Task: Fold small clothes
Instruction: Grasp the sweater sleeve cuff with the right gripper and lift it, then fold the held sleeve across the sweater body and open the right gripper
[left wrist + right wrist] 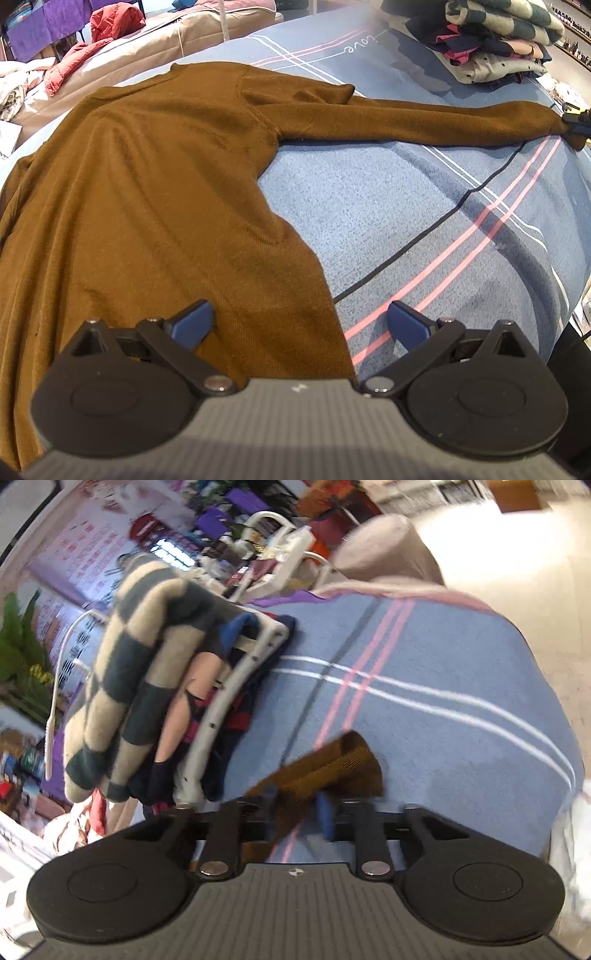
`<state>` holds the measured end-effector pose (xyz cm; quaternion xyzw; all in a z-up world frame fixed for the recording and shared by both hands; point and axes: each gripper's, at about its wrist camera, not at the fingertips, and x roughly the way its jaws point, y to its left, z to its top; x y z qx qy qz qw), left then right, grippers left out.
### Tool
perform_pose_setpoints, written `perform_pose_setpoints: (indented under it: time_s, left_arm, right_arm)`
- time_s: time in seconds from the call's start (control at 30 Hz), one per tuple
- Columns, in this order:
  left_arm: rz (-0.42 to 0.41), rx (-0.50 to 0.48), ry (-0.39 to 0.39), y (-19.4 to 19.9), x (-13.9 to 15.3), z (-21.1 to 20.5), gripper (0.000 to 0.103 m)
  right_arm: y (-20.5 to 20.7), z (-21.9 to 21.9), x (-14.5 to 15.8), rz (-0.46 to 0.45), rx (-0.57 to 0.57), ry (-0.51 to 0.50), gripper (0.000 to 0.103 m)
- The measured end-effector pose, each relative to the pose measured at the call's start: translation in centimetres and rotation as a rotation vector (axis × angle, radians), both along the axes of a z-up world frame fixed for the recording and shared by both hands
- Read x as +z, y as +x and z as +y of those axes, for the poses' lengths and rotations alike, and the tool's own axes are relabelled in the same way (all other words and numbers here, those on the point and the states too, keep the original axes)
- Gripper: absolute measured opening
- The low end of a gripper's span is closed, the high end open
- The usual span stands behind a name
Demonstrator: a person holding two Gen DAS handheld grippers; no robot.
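Observation:
A brown long-sleeved sweater (155, 177) lies flat on the blue striped bedsheet (388, 229), with one sleeve (406, 118) stretched out to the right. My left gripper (299, 317) hovers open over the sweater's lower side edge, one blue finger (192, 325) above the cloth and the other above the sheet. My right gripper (578, 123) sits at the far end of the sleeve. In the right wrist view, my right gripper (299, 805) is shut on the brown cuff (332, 768), which sticks up between the narrow blue fingers (325, 812). That view is blurred.
A stack of folded clothes topped by a green-and-cream striped knit (495, 40) (140, 686) stands at the bed's far right on a white rack (236, 686). A red jacket (107, 26) and beige cushions (192, 37) lie beyond the bed at the left.

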<state>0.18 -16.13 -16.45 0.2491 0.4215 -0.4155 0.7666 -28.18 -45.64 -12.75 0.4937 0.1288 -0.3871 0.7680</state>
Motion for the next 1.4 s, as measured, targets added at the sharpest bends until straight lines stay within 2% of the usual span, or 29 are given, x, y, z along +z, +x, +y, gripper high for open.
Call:
perform_pose_setpoints:
  time_s: [0.1,0.17,0.23,0.3,0.4,0.5,0.63,0.7,0.77,0.9,1.0,1.07,1.27,1.33,1.4]
  left_arm:
    - [-0.001,-0.002,-0.004,0.0,0.0,0.1,0.103]
    - [0.001,-0.001,-0.008,0.0,-0.1,0.2,0.103]
    - [0.003,-0.002,-0.009,0.1,-0.1,0.2,0.103]
    - [0.006,-0.003,-0.010,0.1,0.0,0.3,0.103]
    - [0.028,0.007,-0.016,0.1,0.2,0.6,0.103]
    - [0.069,0.000,-0.028,0.2,0.3,0.8,0.103]
    - [0.081,-0.028,-0.014,0.0,0.3,0.7,0.103]
    - [0.109,-0.040,-0.015,0.0,0.4,0.7,0.103]
    - [0.139,-0.037,-0.027,0.4,0.7,1.1,0.103]
    - [0.233,0.017,-0.087,1.5,1.1,2.5,0.103]
    - [0.305,0.078,-0.143,2.3,1.2,4.1,0.103]
    - [0.324,0.108,-0.163,2.5,1.3,5.2,0.103]
    - [0.260,0.181,-0.176,2.7,2.1,7.9,0.103]
    - [0.240,0.218,-0.182,2.6,2.8,8.8,0.103]
    - [0.244,0.229,-0.237,2.8,3.8,10.1,0.103]
  right_arm:
    - [0.6,0.9,1.6,0.026,0.036,-0.083,0.009]
    - [1.6,2.4,4.0,0.065,0.089,-0.239,0.008]
    - [2.1,3.3,6.9,0.064,0.126,-0.377,0.007]
    - [1.9,3.3,10.0,0.038,0.124,-0.484,0.007]
    - [1.3,1.9,13.9,0.053,0.088,-0.577,0.006]
    - [0.4,0.2,15.2,0.076,0.056,-0.569,0.006]
    - [-0.2,-0.4,14.1,0.114,0.054,-0.474,0.006]
    - [0.7,0.4,13.3,0.113,0.098,-0.452,0.006]
    - [2.3,1.6,13.1,0.134,0.160,-0.480,0.006]
    - [7.8,4.1,13.1,0.089,0.351,-0.507,0.007]
    - [14.0,6.8,13.6,0.071,0.525,-0.559,0.007]
    - [18.8,8.5,13.6,0.043,0.637,-0.557,0.007]
    - [33.4,15.1,13.0,0.023,0.960,-0.583,0.007]
    - [37.2,17.8,12.3,0.027,1.058,-0.560,0.007]
    - [39.9,20.2,11.2,0.023,1.130,-0.516,0.007]
